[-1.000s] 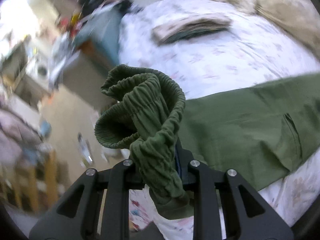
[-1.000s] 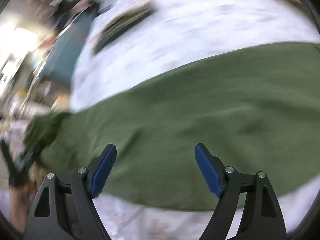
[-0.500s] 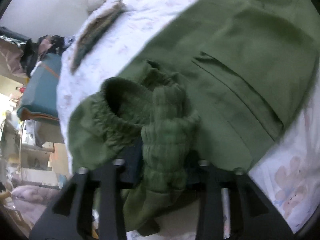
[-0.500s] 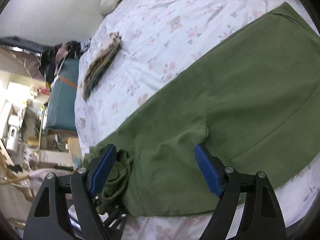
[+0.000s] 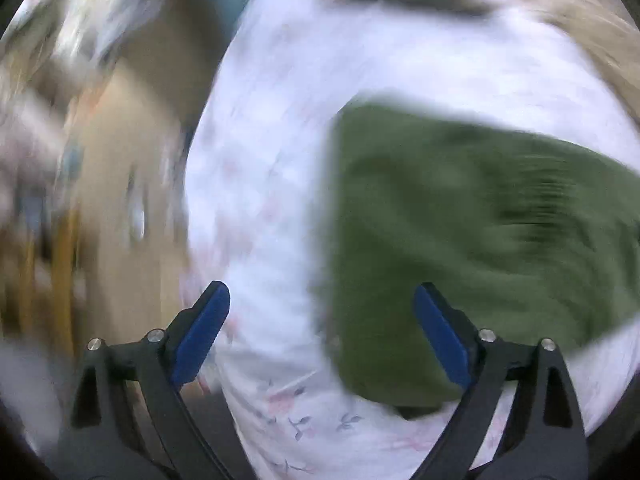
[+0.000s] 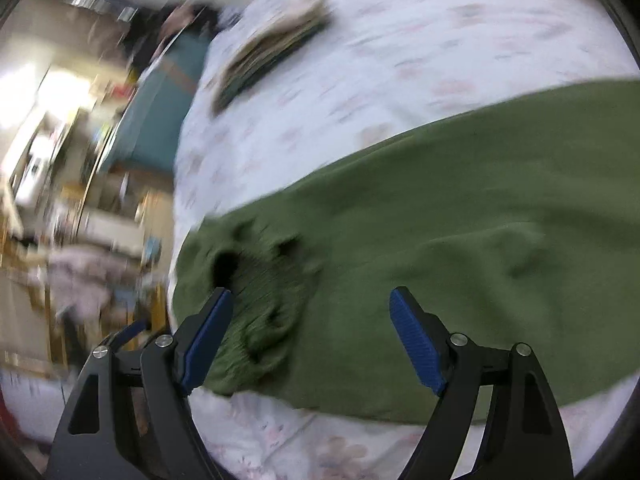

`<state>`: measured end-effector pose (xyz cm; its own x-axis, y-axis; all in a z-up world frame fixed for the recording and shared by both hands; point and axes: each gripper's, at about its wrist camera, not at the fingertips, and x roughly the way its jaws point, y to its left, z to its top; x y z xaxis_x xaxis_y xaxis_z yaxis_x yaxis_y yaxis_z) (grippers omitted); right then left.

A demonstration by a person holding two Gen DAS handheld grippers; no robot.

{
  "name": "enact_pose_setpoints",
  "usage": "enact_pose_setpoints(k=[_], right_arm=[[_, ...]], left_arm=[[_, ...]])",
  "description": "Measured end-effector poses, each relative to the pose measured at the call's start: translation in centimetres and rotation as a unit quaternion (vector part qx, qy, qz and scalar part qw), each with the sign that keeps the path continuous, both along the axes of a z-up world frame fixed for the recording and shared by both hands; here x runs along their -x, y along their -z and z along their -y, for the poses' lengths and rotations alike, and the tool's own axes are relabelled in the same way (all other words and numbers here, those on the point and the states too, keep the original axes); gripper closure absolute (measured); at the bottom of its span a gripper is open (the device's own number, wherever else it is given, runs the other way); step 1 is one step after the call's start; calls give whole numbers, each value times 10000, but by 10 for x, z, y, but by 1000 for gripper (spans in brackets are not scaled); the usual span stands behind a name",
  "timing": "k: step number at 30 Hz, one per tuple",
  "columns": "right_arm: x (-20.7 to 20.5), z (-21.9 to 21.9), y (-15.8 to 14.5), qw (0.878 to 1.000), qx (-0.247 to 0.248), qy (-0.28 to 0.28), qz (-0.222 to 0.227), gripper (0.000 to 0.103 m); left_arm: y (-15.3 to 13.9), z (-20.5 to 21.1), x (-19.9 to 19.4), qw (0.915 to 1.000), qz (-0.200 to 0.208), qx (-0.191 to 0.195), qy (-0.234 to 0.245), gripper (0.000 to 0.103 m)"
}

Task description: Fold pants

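Left gripper (image 5: 320, 332) jaws opening, empty; right gripper (image 6: 311, 332) wide.

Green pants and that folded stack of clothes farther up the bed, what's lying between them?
Only bare floral bedsheet between the green pants and folded stack, clearest in the right wrist view.

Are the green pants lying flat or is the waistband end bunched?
Bunched at one end: the green pants lie on the bed, but the elastic waistband is crumpled.

No legible text, label, brand, number or sign anywhere in either blurred view.
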<state>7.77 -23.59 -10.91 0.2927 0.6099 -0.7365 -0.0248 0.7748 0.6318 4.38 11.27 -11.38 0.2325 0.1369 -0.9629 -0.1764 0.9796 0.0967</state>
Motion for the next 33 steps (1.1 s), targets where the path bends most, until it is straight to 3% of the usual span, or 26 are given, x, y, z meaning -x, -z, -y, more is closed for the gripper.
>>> enact_pose_setpoints(k=[1, 3, 5, 7, 9, 10, 11, 13, 15, 17, 20, 21, 24, 26, 28, 33], right_arm=[[-1, -12, -1, 9998, 18, -184, 29, 22], [-3, -40, -1, 9981, -35, -612, 107, 23], [-3, -62, 7, 9964, 147, -827, 122, 24], [-2, -73, 29, 9959, 260, -843, -178, 24], [4, -79, 52, 9941, 179, -958, -468, 43], [9, -82, 61, 9931, 119, -1013, -574, 60], [13, -83, 64, 9932, 134, -998, -592, 66], [21, -80, 50, 9948, 8, -992, -243, 82], [28, -72, 27, 9950, -249, -971, 48, 84], [35, -64, 20, 9947, -395, -952, 30, 86], [41, -64, 44, 9950, -82, -909, -408, 84], [41, -69, 56, 9936, 129, -961, -573, 80], [39, -71, 68, 9903, 169, -962, -990, 71], [36, -65, 54, 9925, 265, -881, -811, 50], [28, -59, 29, 9954, 310, -805, -413, 40], [-7, -78, -4, 9940, 300, -1020, 267, 38]], left_arm=[[15, -11, -3, 9985, -264, 317, -362, 14], [24, -10, -6, 9977, -284, 512, -342, 14], [30, 7, -7, 9995, -239, 42, 192, 13], [32, 18, -7, 9987, -156, -239, 427, 13], [31, 18, -10, 9985, -128, -287, 438, 13], [32, 18, -10, 9986, -138, -293, 424, 13], [31, 18, -10, 9986, -154, -291, 403, 13], [31, 19, -15, 9988, -155, -300, 354, 13], [28, 21, -16, 9990, -79, -316, 308, 13], [24, 23, -16, 9991, 68, -241, 338, 13], [24, 34, -15, 9981, 84, -219, 575, 13], [28, 36, -17, 9977, 5, -261, 624, 13], [34, 37, -17, 9978, -124, -271, 588, 13], [29, 34, -16, 9983, -73, -184, 547, 13], [26, 28, -15, 9990, -23, -112, 428, 13], [32, 21, -18, 9995, -165, 141, 229, 13]])
